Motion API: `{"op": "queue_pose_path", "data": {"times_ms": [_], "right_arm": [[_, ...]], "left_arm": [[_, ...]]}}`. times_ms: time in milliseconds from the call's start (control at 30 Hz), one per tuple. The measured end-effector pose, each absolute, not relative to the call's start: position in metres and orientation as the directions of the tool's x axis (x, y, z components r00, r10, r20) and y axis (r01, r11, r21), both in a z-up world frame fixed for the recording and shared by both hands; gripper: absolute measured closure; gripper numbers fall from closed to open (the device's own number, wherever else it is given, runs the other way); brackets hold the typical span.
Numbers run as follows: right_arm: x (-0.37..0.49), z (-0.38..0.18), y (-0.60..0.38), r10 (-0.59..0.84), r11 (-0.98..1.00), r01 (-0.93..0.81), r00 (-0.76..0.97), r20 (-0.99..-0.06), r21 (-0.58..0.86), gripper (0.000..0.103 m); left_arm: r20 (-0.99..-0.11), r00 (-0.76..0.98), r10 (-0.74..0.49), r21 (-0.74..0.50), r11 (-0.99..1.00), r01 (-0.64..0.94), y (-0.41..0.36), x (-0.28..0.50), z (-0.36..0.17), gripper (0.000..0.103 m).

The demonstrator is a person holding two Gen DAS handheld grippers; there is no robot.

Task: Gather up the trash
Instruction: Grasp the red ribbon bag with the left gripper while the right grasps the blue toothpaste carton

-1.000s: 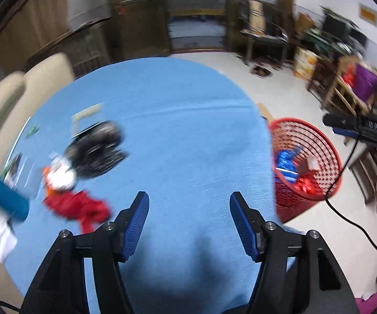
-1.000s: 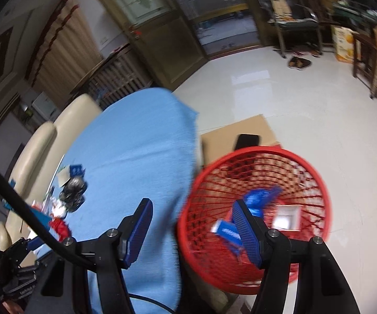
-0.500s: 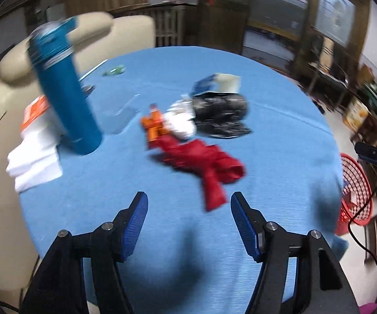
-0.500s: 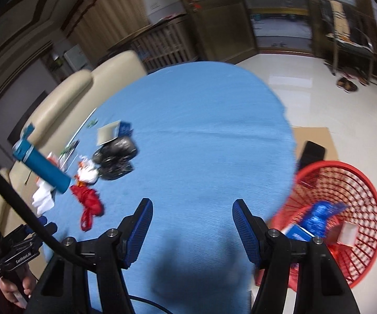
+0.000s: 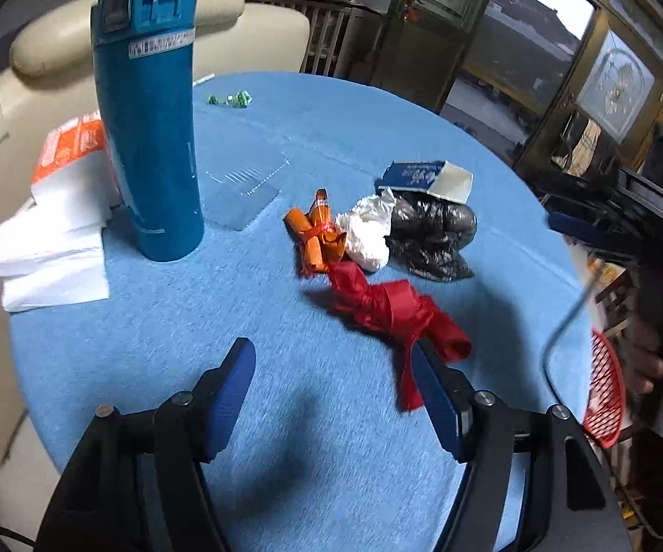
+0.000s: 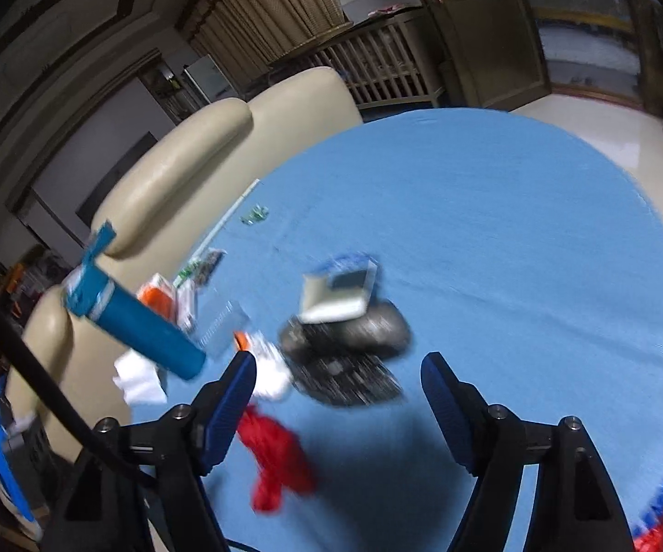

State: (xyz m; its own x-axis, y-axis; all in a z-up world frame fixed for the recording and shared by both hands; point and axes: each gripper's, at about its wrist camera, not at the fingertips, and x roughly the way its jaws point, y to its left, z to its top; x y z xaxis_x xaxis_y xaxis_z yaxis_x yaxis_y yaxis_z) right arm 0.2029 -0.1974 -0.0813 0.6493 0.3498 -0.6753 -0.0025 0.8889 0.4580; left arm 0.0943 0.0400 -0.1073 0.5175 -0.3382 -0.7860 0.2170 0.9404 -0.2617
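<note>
A pile of trash lies on the blue tablecloth (image 5: 285, 437): a crumpled red ribbon (image 5: 391, 308), an orange wrapper (image 5: 315, 234), a white wad (image 5: 368, 230), a black plastic bag (image 5: 432, 234) and a blue and white carton (image 5: 428, 179). My left gripper (image 5: 334, 395) is open and empty, low over the cloth just short of the ribbon; its right finger overlaps the ribbon's tail. My right gripper (image 6: 338, 398) is open and empty above the black bag (image 6: 350, 349), with the red ribbon (image 6: 281, 464) by its left finger. The red mesh basket (image 5: 605, 386) stands off the table's right edge.
A tall blue bottle (image 5: 147, 124) stands left of the pile, next to a stack of white napkins (image 5: 51, 248) and a clear plastic sheet (image 5: 244, 188). Small green wrappers (image 5: 230, 100) lie at the far side. A cream sofa (image 6: 193, 170) backs the table.
Both grippers swung left, away from the basket and toward the trash pile. The left one came in close to the ribbon; the right one now hovers over the black bag.
</note>
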Motion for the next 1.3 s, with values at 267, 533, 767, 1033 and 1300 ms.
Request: {"op": "queue_pose_path", "data": {"times_ms": [267,533,767,1033,1300], "right_arm": [[0.272,-0.098,-0.176,0.347,0.894,0.015,0.611,-0.711,0.448,0.025],[0.311,-0.117,-0.169,0.302,0.91,0.057,0.586,-0.752,0.41,0.025],[0.326,-0.133,-0.152,0.265,0.932,0.061,0.556,-0.788,0.357,0.025],[0.309,-0.135,-0.158,0.259,0.936,0.048,0.577,-0.775,0.349,0.042],[0.242,-0.103,-0.186,0.258,0.933,0.027,0.646,-0.718,0.36,0.042]], "left_arm": [[-0.8,0.458,-0.387,-0.347,0.922,0.172,0.03,0.142,-0.124,0.032],[-0.835,0.381,-0.398,-0.381,0.916,0.122,0.006,0.173,-0.155,0.032],[-0.827,0.369,-0.425,-0.418,0.903,0.104,0.002,0.179,-0.164,0.043],[-0.81,0.386,-0.441,-0.424,0.896,0.133,-0.005,0.174,-0.158,0.072],[-0.8,0.413,-0.435,-0.414,0.899,0.144,0.003,0.147,-0.142,0.087]]}}
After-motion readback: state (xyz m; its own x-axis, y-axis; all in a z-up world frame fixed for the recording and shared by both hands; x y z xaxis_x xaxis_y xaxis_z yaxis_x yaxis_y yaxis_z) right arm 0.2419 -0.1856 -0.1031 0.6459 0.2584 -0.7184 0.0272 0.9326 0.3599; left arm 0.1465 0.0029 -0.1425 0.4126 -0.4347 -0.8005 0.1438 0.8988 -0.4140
